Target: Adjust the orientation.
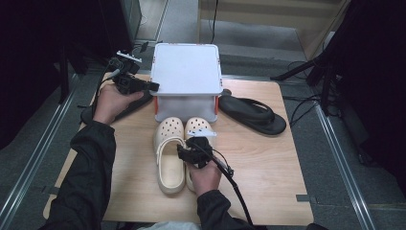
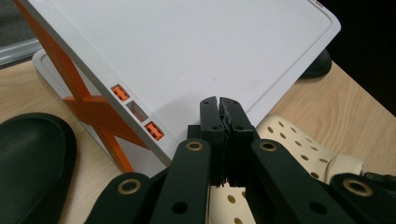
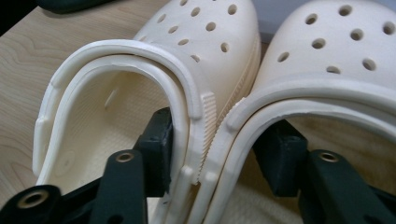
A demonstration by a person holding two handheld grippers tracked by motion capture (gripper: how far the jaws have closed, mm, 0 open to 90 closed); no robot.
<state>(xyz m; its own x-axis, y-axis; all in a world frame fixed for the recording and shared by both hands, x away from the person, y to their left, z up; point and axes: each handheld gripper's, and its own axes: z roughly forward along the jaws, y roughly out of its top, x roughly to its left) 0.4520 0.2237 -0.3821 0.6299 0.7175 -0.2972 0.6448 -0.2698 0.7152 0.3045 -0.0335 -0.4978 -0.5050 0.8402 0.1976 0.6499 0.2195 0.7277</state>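
Two cream clogs stand side by side in front of me, the left clog (image 1: 169, 153) (image 3: 116, 93) and the right clog (image 1: 197, 127) (image 3: 327, 56) with their toes toward a white box (image 1: 186, 67). My right gripper (image 1: 192, 145) (image 3: 215, 147) straddles their touching inner walls from the heel end. One jaw reaches into each clog and the pads lie against those walls. My left gripper (image 1: 146, 86) (image 2: 219, 100) hovers at the box's near left corner, shut with nothing between its jaws.
The white box (image 2: 187, 46) has orange fittings and sits at the table's far middle. One black sandal (image 1: 253, 115) lies right of the box, another (image 1: 129, 108) (image 2: 28, 158) left of it under my left hand. Bare wooden tabletop (image 1: 268, 158) lies at the near right.
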